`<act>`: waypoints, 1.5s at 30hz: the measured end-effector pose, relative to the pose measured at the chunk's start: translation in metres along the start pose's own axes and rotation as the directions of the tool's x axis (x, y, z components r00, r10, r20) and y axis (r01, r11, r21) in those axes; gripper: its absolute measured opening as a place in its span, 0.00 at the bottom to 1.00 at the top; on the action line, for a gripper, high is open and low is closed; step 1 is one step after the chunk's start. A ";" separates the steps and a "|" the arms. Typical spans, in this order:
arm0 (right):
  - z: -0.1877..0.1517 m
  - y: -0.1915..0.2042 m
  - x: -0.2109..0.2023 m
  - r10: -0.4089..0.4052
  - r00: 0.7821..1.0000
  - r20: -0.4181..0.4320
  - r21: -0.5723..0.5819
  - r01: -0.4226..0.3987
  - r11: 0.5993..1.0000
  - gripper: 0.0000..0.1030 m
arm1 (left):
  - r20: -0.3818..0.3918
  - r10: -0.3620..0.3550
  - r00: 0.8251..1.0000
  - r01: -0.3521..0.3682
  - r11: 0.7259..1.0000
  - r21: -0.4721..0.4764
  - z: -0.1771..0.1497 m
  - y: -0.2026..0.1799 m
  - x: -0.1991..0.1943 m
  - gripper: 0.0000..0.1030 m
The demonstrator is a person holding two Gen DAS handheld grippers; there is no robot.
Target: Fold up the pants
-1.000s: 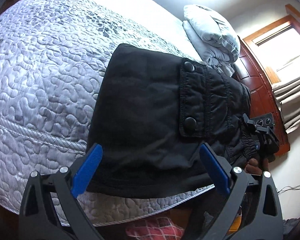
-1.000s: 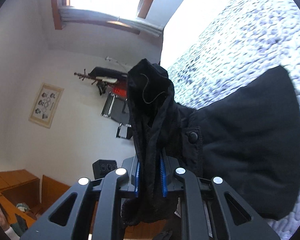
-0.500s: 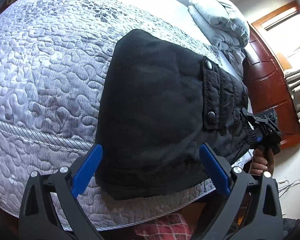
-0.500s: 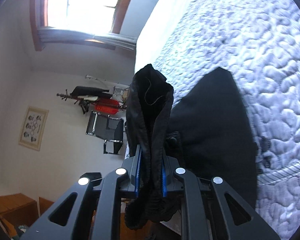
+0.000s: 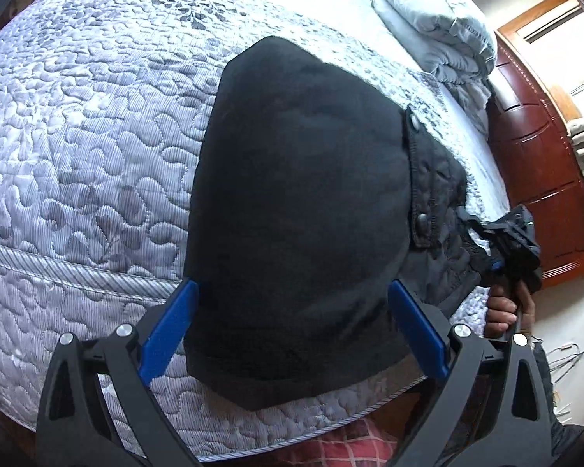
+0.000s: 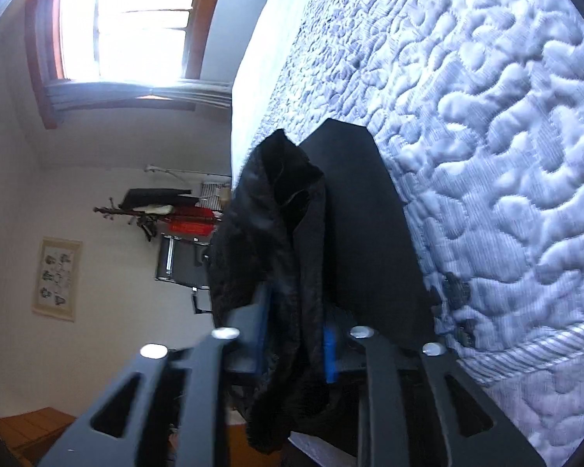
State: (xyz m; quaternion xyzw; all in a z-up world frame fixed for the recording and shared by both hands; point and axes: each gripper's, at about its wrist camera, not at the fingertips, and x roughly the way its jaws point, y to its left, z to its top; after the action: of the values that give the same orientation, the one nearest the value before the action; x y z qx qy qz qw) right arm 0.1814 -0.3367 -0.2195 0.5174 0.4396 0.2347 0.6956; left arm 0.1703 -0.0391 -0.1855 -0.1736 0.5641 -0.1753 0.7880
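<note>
— Where are the pants now?

— Folded black on the quilted bed, near its edge, pocket flap with two snaps toward the headboard. One bunched end hangs off toward the right gripper.

— Has it hold of them?

— Its fingers are opening; the bunched cloth sits between the blue pads, and I can't tell whether they press on it. A hand grips the handle, partly hidden behind the frame.

— And the left gripper?

— Spread wide above the pants, holding nothing (the blue fingers straddle the fold without touching, as far as I can see).

— Any containers, any writing?

— None I can make out. A wall poster has small figures, too blurred to read. Pillows are stacked at the head; a red checked cloth below the bed is cut off.
</note>
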 end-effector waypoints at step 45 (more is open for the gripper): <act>-0.065 0.039 -0.055 -0.111 0.993 0.036 -0.171 0.116 0.979 0.49 | 0.043 -0.040 0.998 0.042 0.997 -0.070 -0.022 0.014 -0.033 0.96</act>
State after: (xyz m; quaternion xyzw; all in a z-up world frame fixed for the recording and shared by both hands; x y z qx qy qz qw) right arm 0.1030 -0.3325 -0.1685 0.4323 0.4374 0.2250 0.7557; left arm 0.1408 -0.0130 -0.1715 -0.2165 0.5497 -0.1678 0.7892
